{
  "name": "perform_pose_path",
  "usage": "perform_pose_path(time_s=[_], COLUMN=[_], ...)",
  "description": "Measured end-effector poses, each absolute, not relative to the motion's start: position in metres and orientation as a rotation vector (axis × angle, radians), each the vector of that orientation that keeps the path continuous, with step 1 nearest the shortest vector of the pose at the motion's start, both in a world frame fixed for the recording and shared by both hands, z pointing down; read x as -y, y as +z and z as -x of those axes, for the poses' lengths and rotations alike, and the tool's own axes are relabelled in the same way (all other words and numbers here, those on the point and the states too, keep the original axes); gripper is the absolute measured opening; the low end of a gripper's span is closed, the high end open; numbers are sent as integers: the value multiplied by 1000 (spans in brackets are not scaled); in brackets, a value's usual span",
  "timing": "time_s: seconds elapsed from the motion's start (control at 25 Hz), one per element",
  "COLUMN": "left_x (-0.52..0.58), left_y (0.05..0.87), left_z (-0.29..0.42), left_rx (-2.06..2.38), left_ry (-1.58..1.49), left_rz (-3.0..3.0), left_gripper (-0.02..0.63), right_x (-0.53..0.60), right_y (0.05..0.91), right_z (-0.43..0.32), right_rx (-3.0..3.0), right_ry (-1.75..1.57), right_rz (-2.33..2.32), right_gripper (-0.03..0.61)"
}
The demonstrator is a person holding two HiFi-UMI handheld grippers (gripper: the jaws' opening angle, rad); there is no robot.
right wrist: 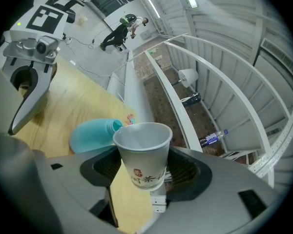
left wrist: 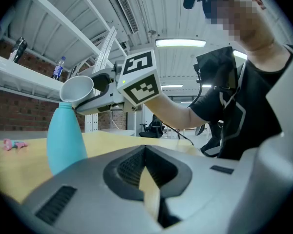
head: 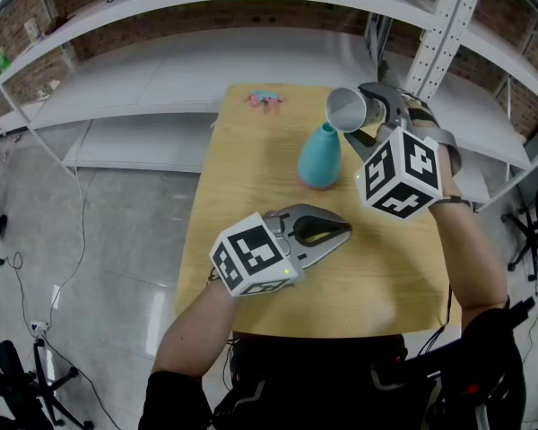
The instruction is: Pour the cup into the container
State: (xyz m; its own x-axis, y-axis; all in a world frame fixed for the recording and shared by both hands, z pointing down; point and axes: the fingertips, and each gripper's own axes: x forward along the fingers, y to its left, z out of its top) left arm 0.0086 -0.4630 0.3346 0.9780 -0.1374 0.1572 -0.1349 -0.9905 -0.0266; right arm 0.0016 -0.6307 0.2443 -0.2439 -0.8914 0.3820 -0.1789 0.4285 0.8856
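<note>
While the right hand-held gripper [head: 366, 113] grips the paper cup [head: 344, 108], tipped above the teal bottle [head: 320, 157] on the surface [head: 251, 168], pouring seems under way; next, a steeper tilt over its mouth. The left hand-held gripper [head: 337, 230] rests closed, empty.

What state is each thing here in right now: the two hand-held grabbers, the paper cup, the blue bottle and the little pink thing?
Right gripper: shut on the paper cup.
Paper cup: tipped on its side, mouth just above the bottle's top; nothing visible inside.
Teal bottle: upright on the table, uncapped.
Left gripper: shut, empty, apart from the bottle.
Pink item: lying at the table's far end.
</note>
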Motion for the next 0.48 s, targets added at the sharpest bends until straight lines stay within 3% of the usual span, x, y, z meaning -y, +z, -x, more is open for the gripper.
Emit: perform_pose_path(time_s=[0.48], left_x=[463], left_y=[336], left_z=[-9], left_rx=[-209], left_ry=[-262], left_rz=[3111], left_gripper=[2], right_x=[631], right_y=[245], right_z=[-1], right_rx=[1692], right_ry=[-911], right_rz=[-930], right_gripper=[301])
